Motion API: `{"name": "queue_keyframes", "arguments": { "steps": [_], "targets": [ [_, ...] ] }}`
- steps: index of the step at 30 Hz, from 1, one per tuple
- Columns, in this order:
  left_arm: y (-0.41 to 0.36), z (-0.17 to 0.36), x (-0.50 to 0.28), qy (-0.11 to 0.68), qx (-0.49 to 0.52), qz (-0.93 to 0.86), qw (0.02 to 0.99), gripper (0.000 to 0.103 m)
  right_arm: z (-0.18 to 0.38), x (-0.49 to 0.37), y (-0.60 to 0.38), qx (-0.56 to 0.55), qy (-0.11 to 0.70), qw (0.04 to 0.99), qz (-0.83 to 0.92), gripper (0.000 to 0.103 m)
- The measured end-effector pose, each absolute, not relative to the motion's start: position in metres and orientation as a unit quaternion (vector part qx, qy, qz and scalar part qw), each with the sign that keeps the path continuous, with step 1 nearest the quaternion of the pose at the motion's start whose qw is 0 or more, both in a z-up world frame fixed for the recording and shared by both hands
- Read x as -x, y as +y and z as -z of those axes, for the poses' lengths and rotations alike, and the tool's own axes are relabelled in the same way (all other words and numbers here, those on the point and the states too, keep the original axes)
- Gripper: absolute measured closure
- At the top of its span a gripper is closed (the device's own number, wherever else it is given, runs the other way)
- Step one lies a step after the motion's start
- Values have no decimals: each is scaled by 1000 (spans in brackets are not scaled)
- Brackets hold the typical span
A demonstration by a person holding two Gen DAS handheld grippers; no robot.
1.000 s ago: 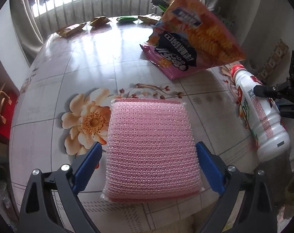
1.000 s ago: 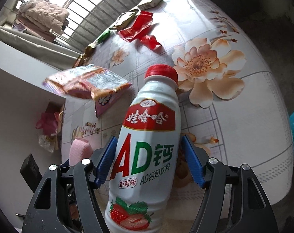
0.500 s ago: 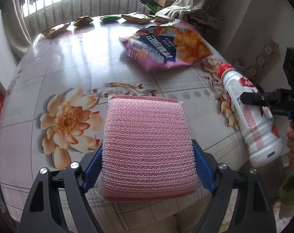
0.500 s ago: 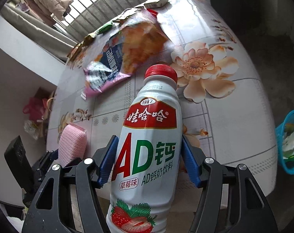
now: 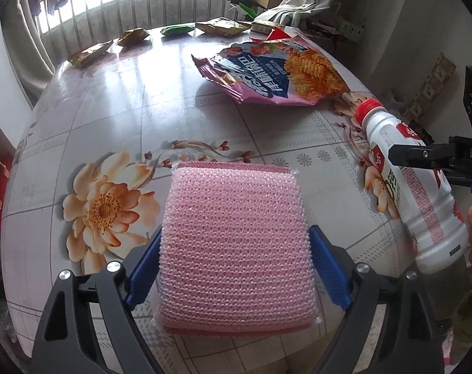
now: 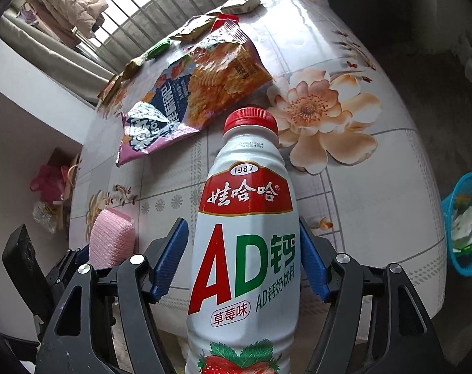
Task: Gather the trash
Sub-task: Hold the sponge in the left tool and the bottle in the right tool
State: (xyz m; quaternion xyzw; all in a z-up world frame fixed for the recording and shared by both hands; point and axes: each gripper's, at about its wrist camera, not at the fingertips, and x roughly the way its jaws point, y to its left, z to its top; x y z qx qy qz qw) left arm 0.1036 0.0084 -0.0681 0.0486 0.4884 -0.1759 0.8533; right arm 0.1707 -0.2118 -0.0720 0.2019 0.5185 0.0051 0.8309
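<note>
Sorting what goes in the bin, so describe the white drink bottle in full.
The drink bottle is white, plastic-looking, with a ribbed red screw cap on, so it is closed. Its label has a red band with white Chinese characters and "1987", big red-and-green "AD" lettering, and strawberries near the base. The right hand-held gripper clamps its lower body between blue pads. It is held over the flowered table at its edge, cap pointing forward. Its contents cannot be seen.

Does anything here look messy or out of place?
Yes. A big snack bag lies crumpled and torn open mid-table, and small wrappers are scattered along the far edge by the window.
</note>
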Motion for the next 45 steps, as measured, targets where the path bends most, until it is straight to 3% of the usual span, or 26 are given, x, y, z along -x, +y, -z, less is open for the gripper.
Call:
{"name": "queue_keyframes", "arguments": {
  "steps": [8, 22, 45],
  "targets": [
    [7, 69, -109, 482, -54, 171, 857, 17, 74, -168, -214, -209, 520, 828, -3, 38],
    [2, 69, -107, 475, -63, 164, 862, 22, 74, -164, -217, -211, 521, 827, -4, 47],
    [3, 65, -104, 465, -64, 161, 868, 23, 70, -159, -216, -217, 516, 829, -12, 48]
  ]
}}
